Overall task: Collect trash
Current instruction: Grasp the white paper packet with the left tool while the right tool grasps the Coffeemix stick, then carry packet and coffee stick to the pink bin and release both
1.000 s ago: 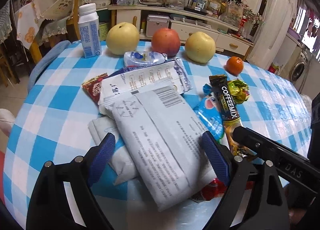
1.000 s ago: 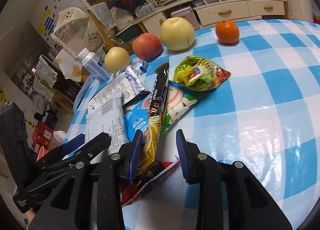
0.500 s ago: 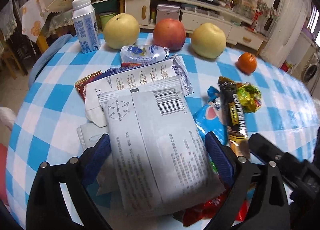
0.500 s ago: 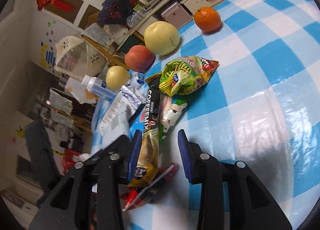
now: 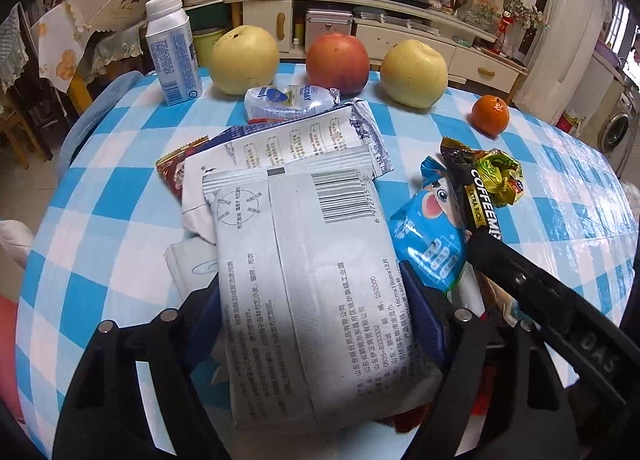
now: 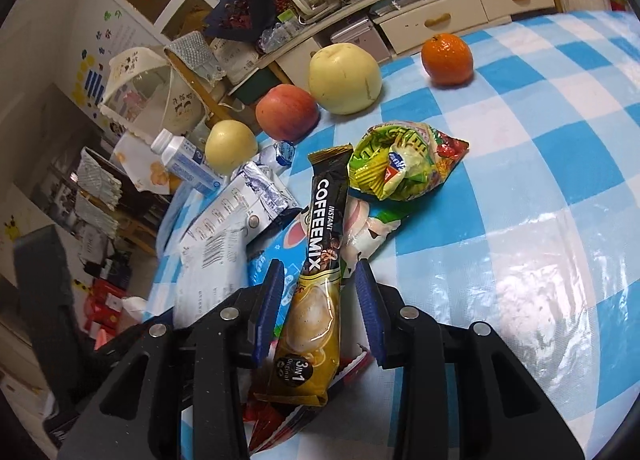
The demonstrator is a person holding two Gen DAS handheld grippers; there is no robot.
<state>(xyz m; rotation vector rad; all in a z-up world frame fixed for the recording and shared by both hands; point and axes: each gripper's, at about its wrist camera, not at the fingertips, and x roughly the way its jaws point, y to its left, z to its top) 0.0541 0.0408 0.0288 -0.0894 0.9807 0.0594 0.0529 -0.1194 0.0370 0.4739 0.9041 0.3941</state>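
A pile of wrappers lies on the blue-checked table. My left gripper [image 5: 312, 300] is open, its blue pads either side of a grey wet-wipe pack [image 5: 304, 284] that lies between them on top of the pile. My right gripper [image 6: 320, 292] is open around a black and gold Coffeemix sachet [image 6: 316, 272], which also shows in the left wrist view [image 5: 476, 196]. A blue cartoon wrapper [image 5: 428, 244], a green-yellow snack bag [image 6: 400, 168], a white carton wrapper [image 5: 296, 144] and a red wrapper [image 6: 280, 424] lie in the pile.
Two yellow pears [image 5: 245, 59] [image 5: 414, 73], a red apple [image 5: 338, 62], an orange [image 5: 490, 115] and a white milk bottle [image 5: 172, 56] stand along the table's far side. A cabinet [image 5: 400, 28] and chairs stand beyond.
Both grippers have moved forward over the pile. The left jaws now straddle the grey pack more deeply. The right jaws have opened wider around the Coffeemix sachet.
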